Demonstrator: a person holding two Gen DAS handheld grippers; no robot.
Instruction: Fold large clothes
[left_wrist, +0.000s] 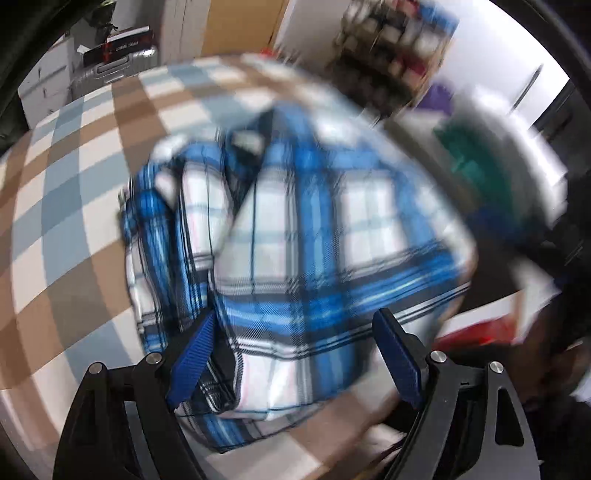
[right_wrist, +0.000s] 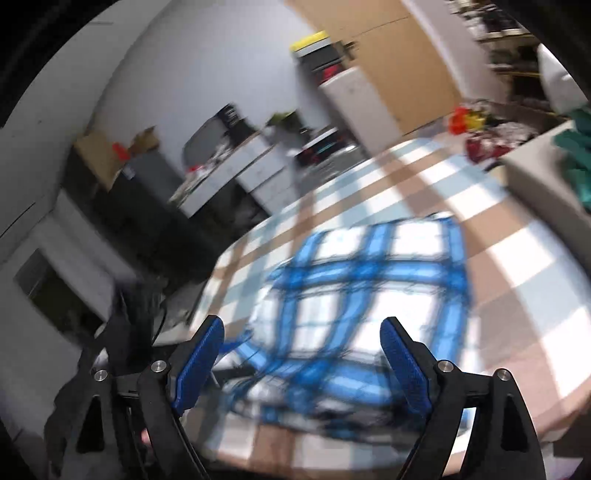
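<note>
We have the blue plaid shirt lying as a compact folded bundle on the checked surface, so we judge the fold close to finished. Both views are badly motion-blurred, so fine detail is unreliable.

Left hand-held gripper: jaws stand wide, nothing pinched. The near edge of the shirt sits in the gap between the blue pads, and one pad overlaps a layered edge, but we see no squeeze on the cloth.

Right hand-held gripper: jaws also wide, no cloth clamped. The shirt lies just beyond and partly between its fingers, on the checked surface, with a ragged near edge toward the fingers.

Step in hand, as we judge it: release and tidy, or set up one last fold. To do it well, we'd bring both hand-held grippers to the near edge at matching corners, pinch all stacked layers together rather than only the top one, lift low and lay the cloth over evenly so the plaid lines stay square. Slower motion helps; loose layers at the left side of the bundle look likely to slip apart.

Cluttered shelving and a green item sit beyond the surface, well apart from the shirt.
</note>
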